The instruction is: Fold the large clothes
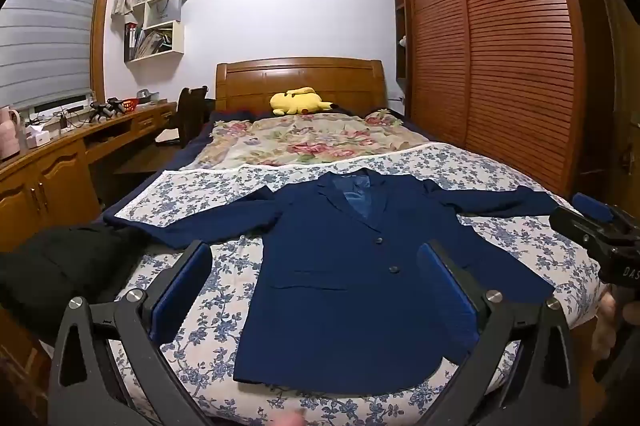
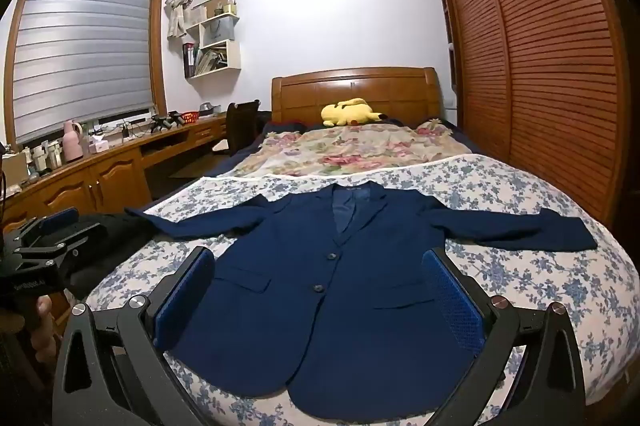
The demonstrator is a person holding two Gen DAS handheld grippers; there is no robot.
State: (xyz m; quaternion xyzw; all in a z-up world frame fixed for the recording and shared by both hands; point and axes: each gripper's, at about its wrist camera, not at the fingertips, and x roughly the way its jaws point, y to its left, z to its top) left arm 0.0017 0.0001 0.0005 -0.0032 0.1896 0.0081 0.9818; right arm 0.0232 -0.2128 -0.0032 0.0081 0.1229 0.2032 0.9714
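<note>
A navy blue suit jacket (image 1: pixel 336 266) lies flat and face up on the blue-flowered bed sheet (image 1: pixel 520 238), sleeves spread to both sides, collar toward the headboard. It also shows in the right wrist view (image 2: pixel 344 306). My left gripper (image 1: pixel 316 258) is open and empty, held above the jacket's near hem. My right gripper (image 2: pixel 320 262) is open and empty, above the jacket's front. Each gripper shows at the edge of the other's view: the right one (image 1: pixel 596 222), the left one (image 2: pixel 52 230).
A black garment (image 1: pixel 60 266) lies at the bed's left edge. A floral quilt (image 1: pixel 304 138) and a yellow plush toy (image 1: pixel 298 101) lie farther up the bed. A wooden desk (image 1: pixel 60 154) runs along the left; a slatted wardrobe (image 1: pixel 500 46) stands on the right.
</note>
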